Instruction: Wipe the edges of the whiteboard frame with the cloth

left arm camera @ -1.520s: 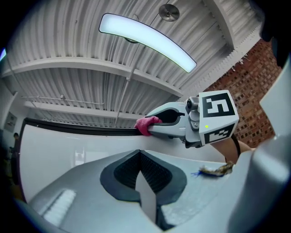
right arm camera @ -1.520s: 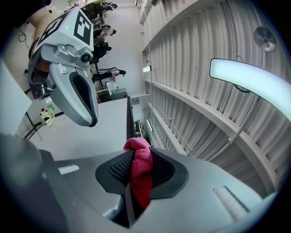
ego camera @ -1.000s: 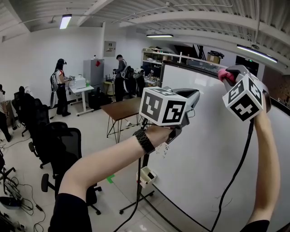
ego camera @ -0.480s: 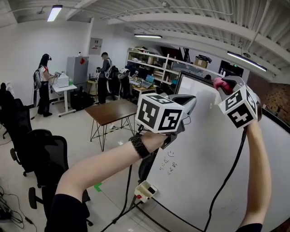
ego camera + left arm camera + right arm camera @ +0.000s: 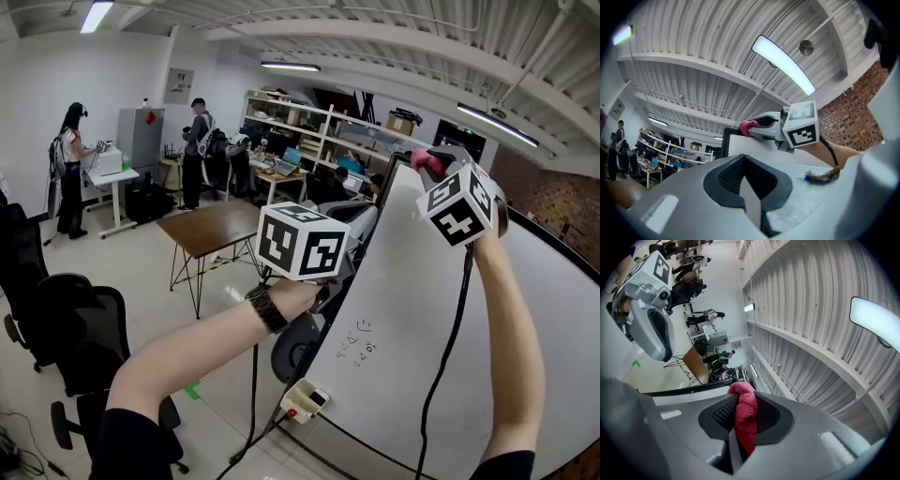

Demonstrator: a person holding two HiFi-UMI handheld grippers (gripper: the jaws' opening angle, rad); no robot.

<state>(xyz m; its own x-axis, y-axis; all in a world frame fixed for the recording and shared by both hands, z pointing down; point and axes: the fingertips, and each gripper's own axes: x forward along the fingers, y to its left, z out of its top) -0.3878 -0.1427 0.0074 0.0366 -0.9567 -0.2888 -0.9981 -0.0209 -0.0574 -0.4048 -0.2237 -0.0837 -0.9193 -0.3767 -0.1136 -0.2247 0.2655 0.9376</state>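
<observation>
Open office-workshop: stocked shelves (image 5: 314,127), desks (image 5: 212,229), office chairs (image 5: 70,323), whiteboard (image 5: 441,347), corrugated ceiling (image 5: 375,23).

The head view stands close to the whiteboard (image 5: 441,319) and looks along its face toward the room at its left. The left tongs' (image 5: 751,197) camera, before the whiteboard, faces up at the ceiling. The right tongs' (image 5: 740,432) camera sits at its top edge. All three views share the cloth (image 5: 744,411).
</observation>
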